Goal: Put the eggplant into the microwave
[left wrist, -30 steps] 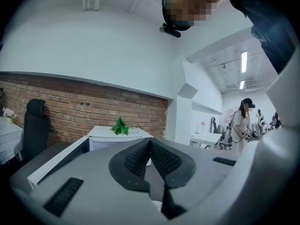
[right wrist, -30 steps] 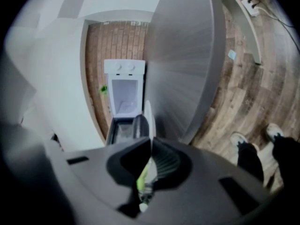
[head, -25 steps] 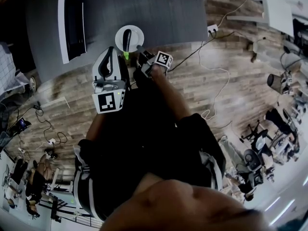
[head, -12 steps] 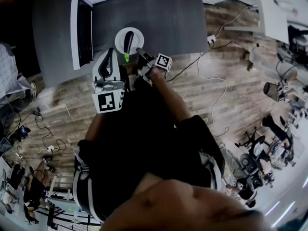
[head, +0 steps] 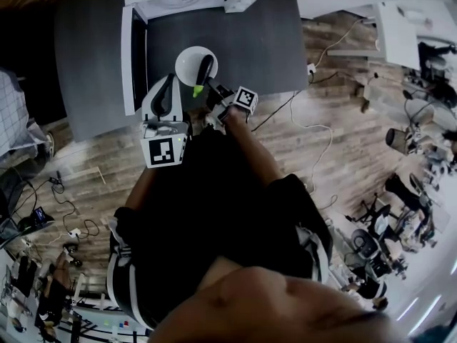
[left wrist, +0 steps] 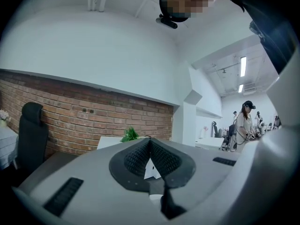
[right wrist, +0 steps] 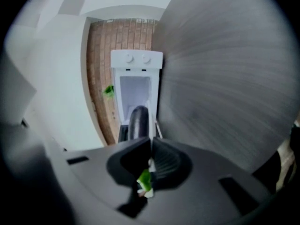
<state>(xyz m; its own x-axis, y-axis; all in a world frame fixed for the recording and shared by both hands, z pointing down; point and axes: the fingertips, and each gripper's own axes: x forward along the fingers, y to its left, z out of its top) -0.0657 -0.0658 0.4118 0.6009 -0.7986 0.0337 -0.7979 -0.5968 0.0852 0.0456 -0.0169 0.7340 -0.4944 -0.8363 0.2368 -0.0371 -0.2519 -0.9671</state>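
While the right gripper (right wrist: 151,149) is clamped shut on the green stem of the eggplant (right wrist: 138,122), the dark body sits over the plate (head: 184,61), aimed at the open microwave (right wrist: 136,58). Left gripper (left wrist: 150,146): closed, empty. Step: carrying. Next, likely: push forward into the cavity, keeping the stem grip tight.

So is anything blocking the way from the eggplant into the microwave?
Nothing visible. The dark purple eggplant, held by its green stem in the right gripper, faces the open cavity of the white microwave; its door is swung aside.
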